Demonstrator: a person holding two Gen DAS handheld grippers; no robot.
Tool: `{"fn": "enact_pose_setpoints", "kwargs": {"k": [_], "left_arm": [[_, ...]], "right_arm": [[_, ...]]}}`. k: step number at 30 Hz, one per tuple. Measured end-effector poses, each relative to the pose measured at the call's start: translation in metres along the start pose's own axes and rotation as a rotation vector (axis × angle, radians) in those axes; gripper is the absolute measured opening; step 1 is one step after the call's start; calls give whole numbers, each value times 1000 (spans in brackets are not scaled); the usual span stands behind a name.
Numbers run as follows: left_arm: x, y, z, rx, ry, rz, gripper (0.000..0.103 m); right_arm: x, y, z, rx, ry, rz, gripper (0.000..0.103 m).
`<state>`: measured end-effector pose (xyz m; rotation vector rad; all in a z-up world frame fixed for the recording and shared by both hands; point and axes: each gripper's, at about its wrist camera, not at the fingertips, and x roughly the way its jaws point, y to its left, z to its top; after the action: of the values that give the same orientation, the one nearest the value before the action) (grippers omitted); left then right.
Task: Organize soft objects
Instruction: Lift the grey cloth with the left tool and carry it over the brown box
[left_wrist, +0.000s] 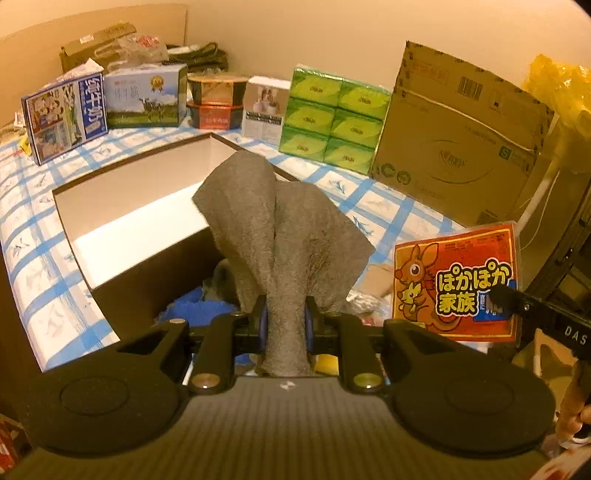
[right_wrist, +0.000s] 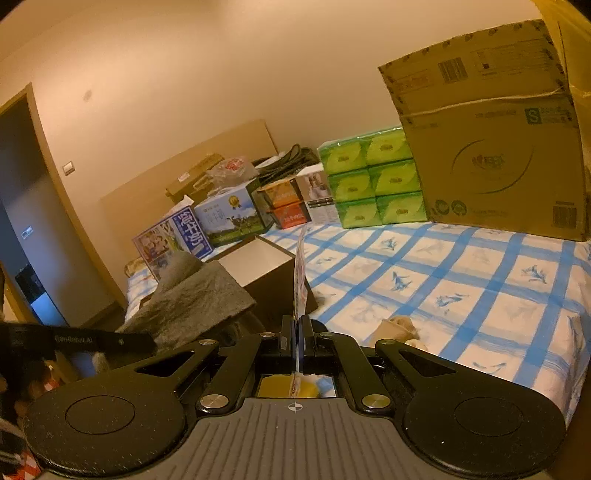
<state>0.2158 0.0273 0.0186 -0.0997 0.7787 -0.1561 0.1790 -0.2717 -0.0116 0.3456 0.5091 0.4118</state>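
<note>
**Two soft items held above the bed, open box beyond**

Item 1: grey terry-cloth towel (left_wrist: 280, 236). Pinched in the left tool (left_wrist: 284, 325), whose jaws stand narrowly apart, pressed on a bunched fold; the free ends fan upward in front of the brown open-topped box with white lining (left_wrist: 122, 206).

Item 2: flat orange-and-red plastic heat-pad packet with a kangaroo print (left_wrist: 454, 280). Clamped edge-on in the right tool (right_wrist: 297, 334), jaws fully closed on its lower edge; it stands to the right of the towel.

Setting: bed with blue-checked white sheet (right_wrist: 443, 288); green tissue packs (left_wrist: 332, 118) and large cardboard carton (left_wrist: 458, 133) at the far side.

Risks, as judged:
- Towel held by one fold only; the loose ends may snag the box rim and pull free.
- Packet is slick and thin; it may slide out or tilt.
- The tools are close together; they may collide over the box.
</note>
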Motion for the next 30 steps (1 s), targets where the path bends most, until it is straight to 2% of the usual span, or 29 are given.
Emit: {"fn": "enact_pose_setpoints", "kwargs": {"k": [2,7,10,16,19,21,22,23,27,28,29,30], "left_arm": [[9,-4,-5,10,24,5,19],[49,-9,-39,-16,174,13,20],[65,-8,-57,-33,229,33,20],[54,-2,-54,-46,200,44,20],[53,6,-51,-38,233,69,49],[54,7,-54,-18,227,85,41],[55,9,-56,-21,234,84,32],[57,12,-58,-30,241,76,30],[62,17,-58,-22,261,78,33],[60,19,-57,-5,247,75,36],[59,20,-56,8,238,71,46],[59,22,-55,25,228,76,49]], "right_arm": [[-4,-4,0,5,6,2,1],[-14,-18,-9,33,38,2,1],[-16,-28,-17,45,71,-7,1],[-20,-46,-28,60,117,-25,1],[-21,-53,-26,87,124,-20,1],[-21,-53,-23,91,125,-21,1],[-21,-53,-22,90,125,-21,1],[-22,-51,-21,87,124,-24,1],[-29,-44,-18,90,123,-41,1],[-33,-41,-18,89,119,-50,1],[-36,-39,-18,84,113,-59,1],[-39,-36,-18,79,106,-65,1]]}}
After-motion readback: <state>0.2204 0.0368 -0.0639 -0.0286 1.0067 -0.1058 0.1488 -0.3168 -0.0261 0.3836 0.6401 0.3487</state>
